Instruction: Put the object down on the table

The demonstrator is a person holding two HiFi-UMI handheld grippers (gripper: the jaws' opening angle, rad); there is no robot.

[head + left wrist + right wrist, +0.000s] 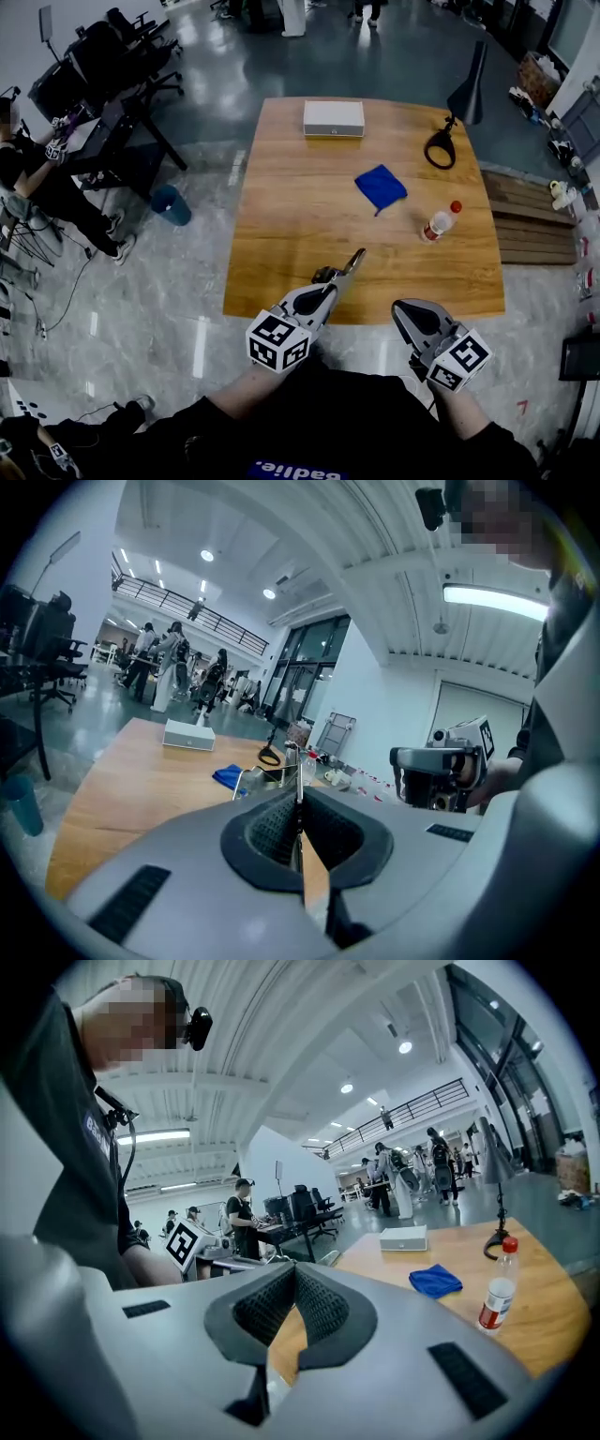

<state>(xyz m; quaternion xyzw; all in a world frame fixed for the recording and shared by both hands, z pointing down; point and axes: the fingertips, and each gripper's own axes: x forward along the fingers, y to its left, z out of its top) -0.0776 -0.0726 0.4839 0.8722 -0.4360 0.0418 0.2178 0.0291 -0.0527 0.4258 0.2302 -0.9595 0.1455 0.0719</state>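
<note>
We find L gripper clenched on thin metal object, over table near edge. Judged not yet set down. R gripper closed, empty, just short of that edge.

**Cam layout: one overhead, one behind each jaw pair**

Head cam sits high above and behind my jaws and looks steeply down on the table. My left gripper and right gripper sit at its bottom edge.

Each gripper cam rides close behind its own jaws, wide-angle, looking along them low across the tabletop. The left cam catches the right gripper off to its right. The right cam catches the left one's marker cube to its left.

All three share what's ahead of the jaws: white box, blue cloth, bottle.
</note>
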